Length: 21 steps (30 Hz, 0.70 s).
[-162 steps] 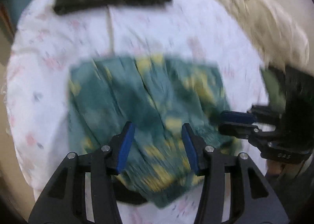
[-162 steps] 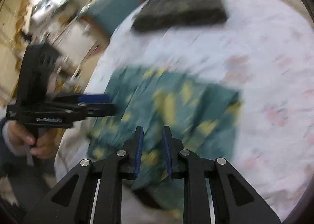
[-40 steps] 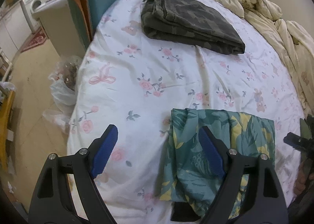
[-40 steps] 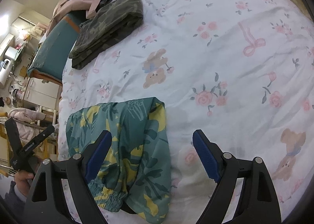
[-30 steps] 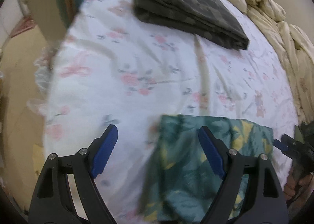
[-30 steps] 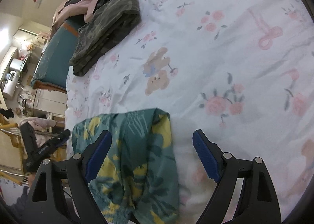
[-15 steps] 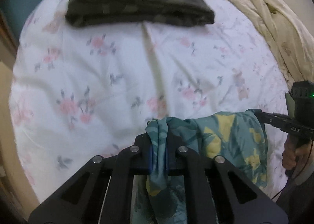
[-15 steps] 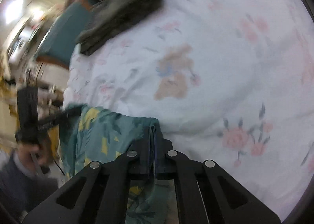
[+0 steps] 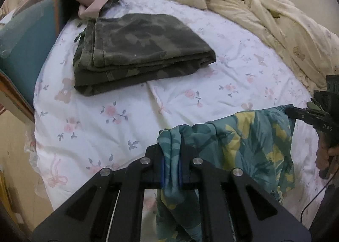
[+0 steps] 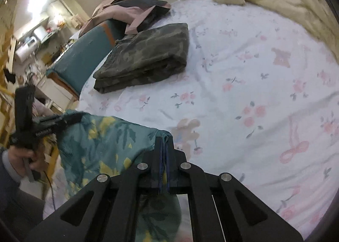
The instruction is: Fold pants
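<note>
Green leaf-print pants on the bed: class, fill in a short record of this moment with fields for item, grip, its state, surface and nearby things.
item: green leaf-print pants
left gripper: shut on one upper corner
right gripper: shut on the other upper corner
state: lifted, top edge stretched between the grippers, rest hanging
surface: floral bedsheet
nearby: folded camouflage pants; cream duvet bunched at the far side
</note>
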Tool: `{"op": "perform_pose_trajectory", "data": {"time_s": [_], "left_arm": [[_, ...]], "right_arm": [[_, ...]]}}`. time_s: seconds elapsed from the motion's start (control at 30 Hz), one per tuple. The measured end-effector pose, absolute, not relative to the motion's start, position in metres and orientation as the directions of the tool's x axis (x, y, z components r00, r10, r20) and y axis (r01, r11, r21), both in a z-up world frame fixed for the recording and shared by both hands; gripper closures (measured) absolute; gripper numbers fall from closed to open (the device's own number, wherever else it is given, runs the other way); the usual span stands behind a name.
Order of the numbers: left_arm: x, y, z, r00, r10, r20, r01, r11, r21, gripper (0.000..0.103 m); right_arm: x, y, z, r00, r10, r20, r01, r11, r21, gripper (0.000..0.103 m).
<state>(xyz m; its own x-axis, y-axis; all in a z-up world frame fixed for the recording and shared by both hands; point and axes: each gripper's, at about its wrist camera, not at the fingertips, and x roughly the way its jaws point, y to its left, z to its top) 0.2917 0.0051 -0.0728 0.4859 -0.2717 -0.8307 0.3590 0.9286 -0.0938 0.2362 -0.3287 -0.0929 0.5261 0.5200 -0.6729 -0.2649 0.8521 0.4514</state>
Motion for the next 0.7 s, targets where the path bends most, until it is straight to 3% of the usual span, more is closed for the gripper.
{"op": "perform_pose_trajectory", "data": {"time_s": [0.07, 0.3, 0.47, 0.7], "left_arm": [[0.278, 0.003, -0.074, 0.525, -0.250, -0.814, 0.430, 0.903, 0.000, 0.097], [0.238, 0.005, -0.058, 0.559, -0.306, -0.771, 0.518, 0.855, 0.036, 0.097], [0.196, -0.003, -0.058, 0.583, -0.270, -0.766, 0.595, 0.784, 0.176, 0.097], [0.141, -0.012, -0.073, 0.510, -0.292, -0.809, 0.708, 0.677, 0.201, 0.097]], "right_arm": [[0.229, -0.327, -0.087, 0.558, 0.513, -0.652, -0.304, 0.858, 0.414, 0.101], [0.191, -0.328, -0.077, 0.574, 0.511, -0.641, -0.380, 0.859, 0.344, 0.102], [0.159, -0.319, -0.065, 0.549, 0.524, -0.651, -0.449, 0.842, 0.300, 0.102], [0.123, -0.314, -0.088, 0.475, 0.442, -0.761, -0.420, 0.874, 0.246, 0.102]]}}
